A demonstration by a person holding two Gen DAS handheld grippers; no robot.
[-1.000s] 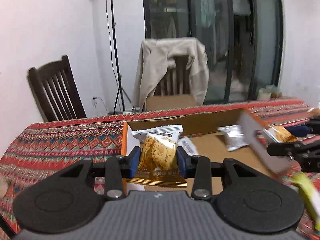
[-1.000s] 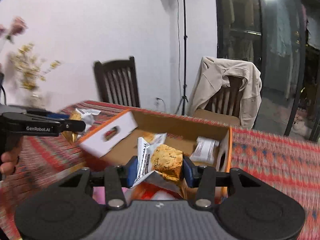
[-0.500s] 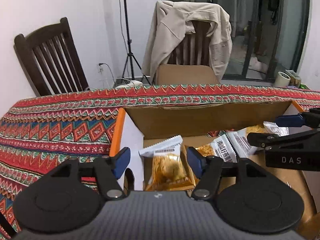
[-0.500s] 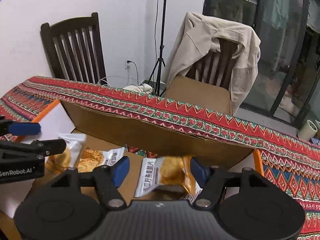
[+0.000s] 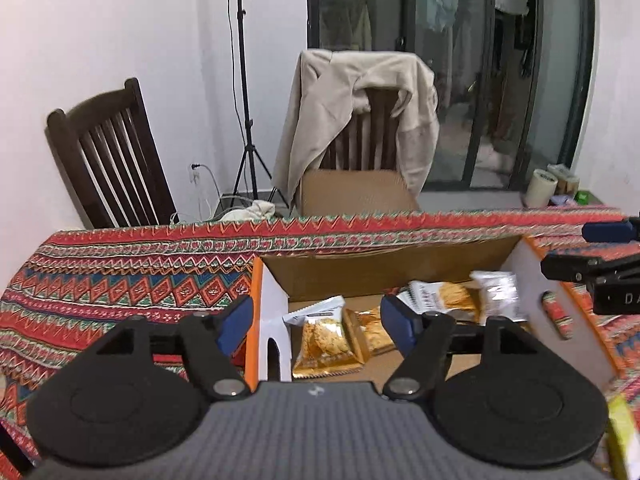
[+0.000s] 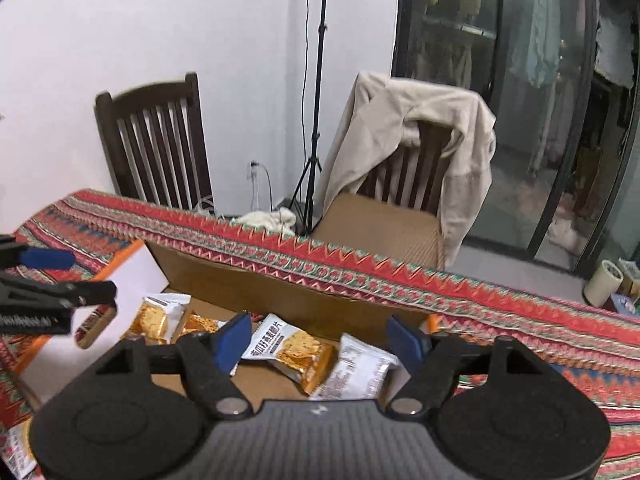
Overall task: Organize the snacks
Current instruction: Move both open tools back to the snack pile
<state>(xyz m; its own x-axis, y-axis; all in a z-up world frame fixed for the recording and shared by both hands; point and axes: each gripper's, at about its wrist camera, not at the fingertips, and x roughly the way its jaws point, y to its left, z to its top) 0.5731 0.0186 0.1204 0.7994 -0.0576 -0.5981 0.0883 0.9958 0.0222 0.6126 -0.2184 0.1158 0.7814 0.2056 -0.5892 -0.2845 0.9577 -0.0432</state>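
Both tongs have just been opening and are now spread, nothing pinched: left tongs [image 5: 316,322], right tongs [image 6: 322,338]. The snack packets [image 6: 294,350] are seen lying loose on the floor of the open cardboard box [image 5: 400,266]. Release looks complete; a clean lift clear of the box walls is advised before more snacks are sought. The box is set on a tabletop [image 5: 120,280] under a red patterned cloth. Beyond, a dark chair [image 5: 108,156] and a jacket-draped chair [image 6: 416,144] are noted, by glass doors.

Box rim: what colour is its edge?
Orange, along the cardboard box edge; clearest in the left wrist view.
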